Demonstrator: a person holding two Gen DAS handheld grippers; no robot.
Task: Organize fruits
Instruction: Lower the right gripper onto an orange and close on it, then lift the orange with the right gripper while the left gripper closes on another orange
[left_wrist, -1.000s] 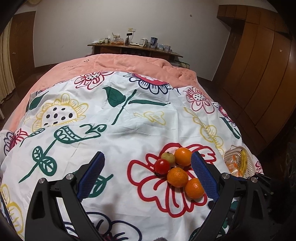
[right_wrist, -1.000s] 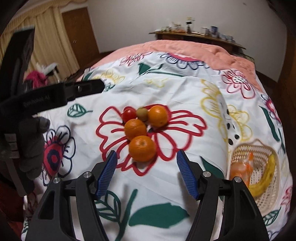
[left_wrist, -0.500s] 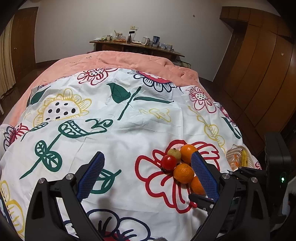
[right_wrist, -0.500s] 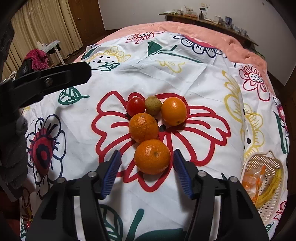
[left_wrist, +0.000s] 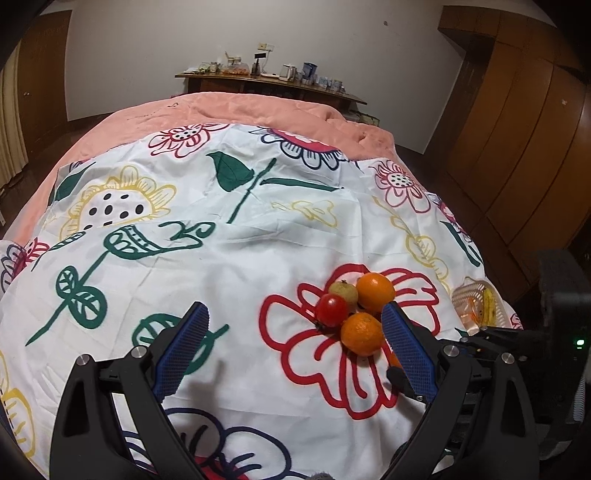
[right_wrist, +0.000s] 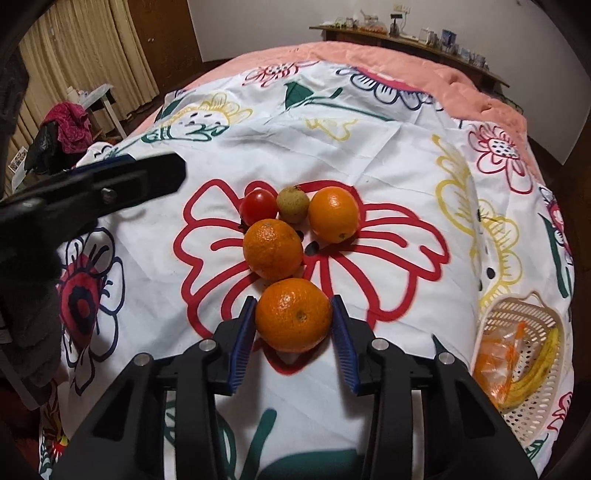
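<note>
A bed (left_wrist: 258, 243) under a flower-printed sheet (right_wrist: 369, 147) fills both views. The left tongs (left_wrist: 295, 347) hang released over bare sheet. The right tongs (right_wrist: 294, 325) are closing around the nearest orange (right_wrist: 293, 314), pads at its sides; actual contact is hard to make out. At the sheet's right edge, a basket (right_wrist: 517, 314), partly cut off, holds a banana (right_wrist: 539, 365) and an unclear orange packet. Two more oranges, a tomato (right_wrist: 258, 206) and a small greenish fruit (right_wrist: 293, 204) cluster beyond.
</note>
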